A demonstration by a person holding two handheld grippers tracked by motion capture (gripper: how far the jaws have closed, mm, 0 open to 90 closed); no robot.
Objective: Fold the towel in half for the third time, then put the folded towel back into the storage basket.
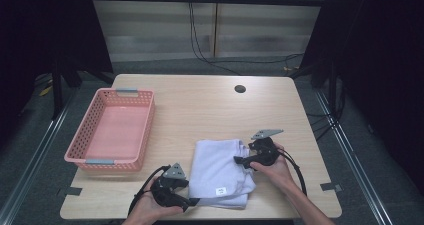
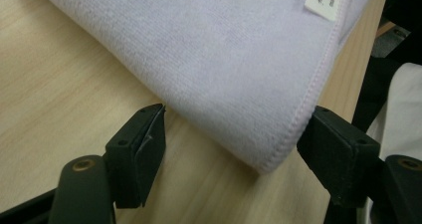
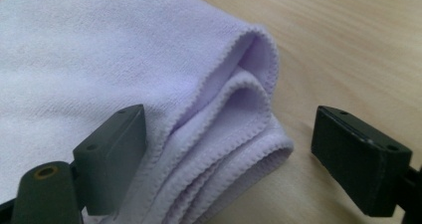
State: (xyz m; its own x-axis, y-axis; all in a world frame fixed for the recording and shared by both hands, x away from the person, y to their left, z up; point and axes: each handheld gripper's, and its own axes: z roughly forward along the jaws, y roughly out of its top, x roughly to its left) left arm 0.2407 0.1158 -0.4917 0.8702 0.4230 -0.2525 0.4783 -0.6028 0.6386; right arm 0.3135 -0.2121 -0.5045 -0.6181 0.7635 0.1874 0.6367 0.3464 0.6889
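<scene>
We see the pink basket (image 1: pixel 111 132) at the table's (image 1: pixel 200 105) left. The folded towel (image 1: pixel 220 170) lies near the front edge, well apart from it. Our left gripper (image 1: pixel 192 201) and right gripper (image 1: pixel 239 160) both stand open around towel corners, pads off the cloth; the table edge cuts off our forearms.

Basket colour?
Pink, a perforated plastic basket with grey handle grips; shows best in the high view, at the table's left.
</scene>
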